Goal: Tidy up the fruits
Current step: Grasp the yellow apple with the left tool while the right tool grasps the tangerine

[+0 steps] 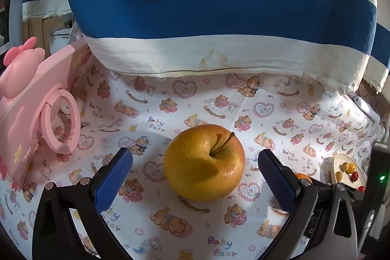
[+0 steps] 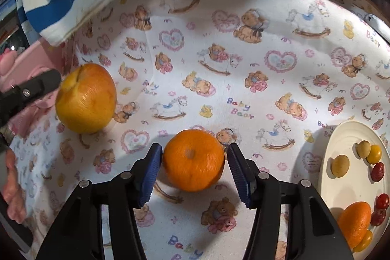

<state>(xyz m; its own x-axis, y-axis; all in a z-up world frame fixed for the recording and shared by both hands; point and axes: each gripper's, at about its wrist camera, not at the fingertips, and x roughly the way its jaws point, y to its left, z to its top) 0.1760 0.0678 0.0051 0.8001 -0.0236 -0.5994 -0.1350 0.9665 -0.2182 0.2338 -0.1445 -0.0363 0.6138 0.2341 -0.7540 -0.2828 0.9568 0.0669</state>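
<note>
Blue ribbed pads of the right gripper [image 2: 193, 168] fill the bottom of the right wrist view, standing on either side of a small round orange mandarin [image 2: 193, 160] that rests on the bear-printed white cloth [image 2: 243, 94]. Narrow slivers of cloth show between each pad and the peel, so the jaws are part open and grip nothing. At lower right, the cream oval plate [image 2: 341, 138] carries small round yellow and red fruits and a second mandarin [image 2: 354, 221]; its near rim lies close to the right jaw, with a strip of bare cloth between. Open cloth spreads across the centre and upper right.

In the left wrist view, the left gripper [image 1: 195, 174] stands wide open around a large yellow apple [image 1: 204, 162] at lower centre, with clear gaps on both sides. A striped white, blue and orange fabric bag [image 1: 219, 11] blocks the whole upper frame, its hem just behind the apple. A pink plastic toy stand [image 1: 29, 113] crowds the left edge.
</note>
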